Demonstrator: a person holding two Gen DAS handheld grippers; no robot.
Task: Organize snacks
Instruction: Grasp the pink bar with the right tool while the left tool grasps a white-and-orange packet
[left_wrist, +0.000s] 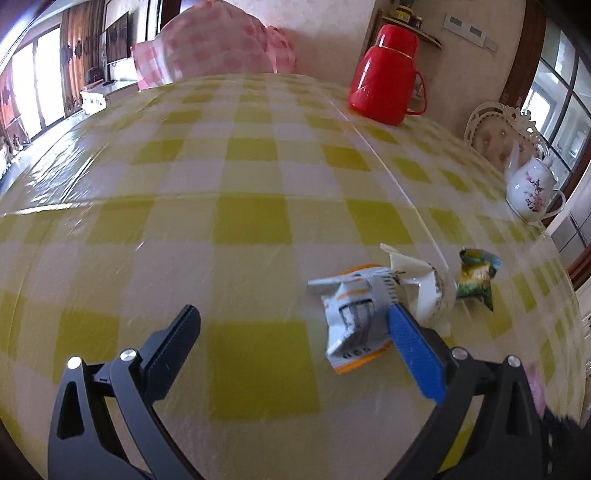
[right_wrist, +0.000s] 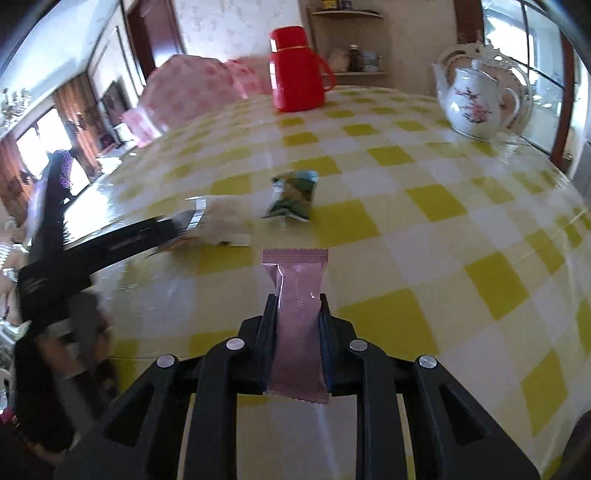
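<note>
Snacks: pink packet (right_wrist: 298, 314) clamped between right gripper (right_wrist: 298, 299) pads, lifted above the checked tablecloth (right_wrist: 461, 229). Left gripper (left_wrist: 293, 317) spread wide; white-orange wrapper (left_wrist: 354, 325) at its blue finger (left_wrist: 413, 354); green packet (left_wrist: 476, 275) just beyond.

Left gripper (left_wrist: 293, 317) over yellow-checked tablecloth (left_wrist: 258, 221), jaws wide apart, nothing between the pads; blue pad just beside white-and-orange snack packet (left_wrist: 351, 314). White wrapper (left_wrist: 417, 280) touching that packet; green-and-yellow packet (left_wrist: 476, 277) beyond it. Red flask (left_wrist: 386, 77) far side; floral teapot (left_wrist: 532, 192) near right edge.
</note>
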